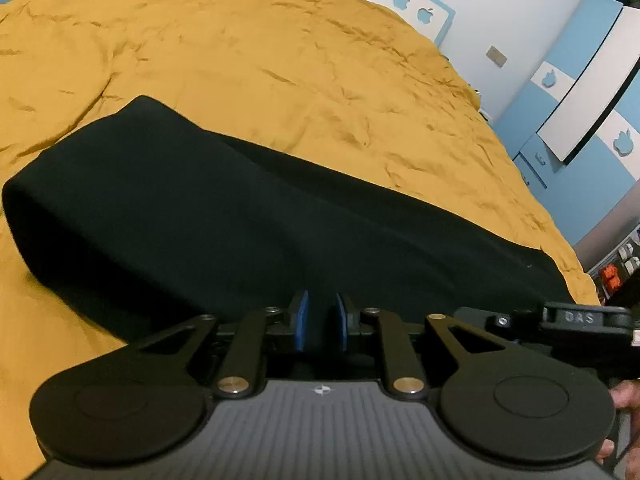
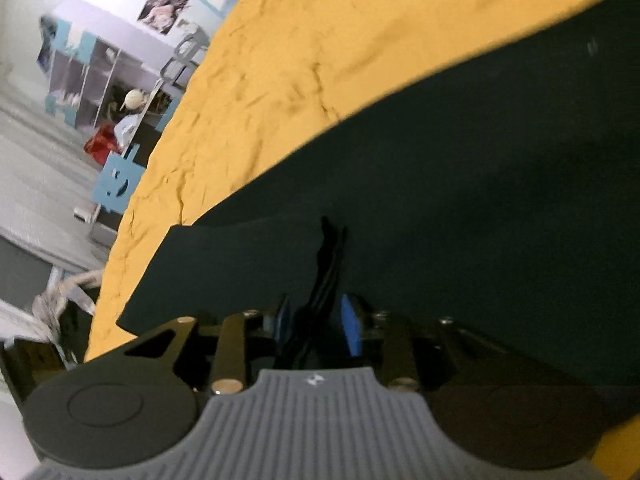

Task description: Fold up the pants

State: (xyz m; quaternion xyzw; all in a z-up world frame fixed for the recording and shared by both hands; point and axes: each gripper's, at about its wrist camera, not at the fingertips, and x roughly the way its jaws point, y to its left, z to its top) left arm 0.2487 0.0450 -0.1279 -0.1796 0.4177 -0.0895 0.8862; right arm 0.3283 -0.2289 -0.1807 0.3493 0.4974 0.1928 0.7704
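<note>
Black pants [image 1: 200,208] lie across a yellow bedspread [image 1: 280,40], and their left end curls over in a rounded fold. My left gripper [image 1: 322,320] sits at the pants' near edge. Dark cloth fills the narrow gap between its blue pads [image 1: 303,320], so it is shut on the pants. In the right wrist view, which is blurred, the pants [image 2: 460,200] spread flat. A ridge of black cloth rises between the pads of my right gripper [image 2: 316,324], which is shut on it. The right gripper's body [image 1: 580,318] shows beside the left one.
The bed's right edge meets a blue and white wardrobe [image 1: 580,100] and a headboard with apple cutouts [image 1: 400,0]. A hand [image 1: 624,396] shows at the lower right. Left of the bed are a shelf unit [image 2: 100,72] and floor clutter [image 2: 60,300].
</note>
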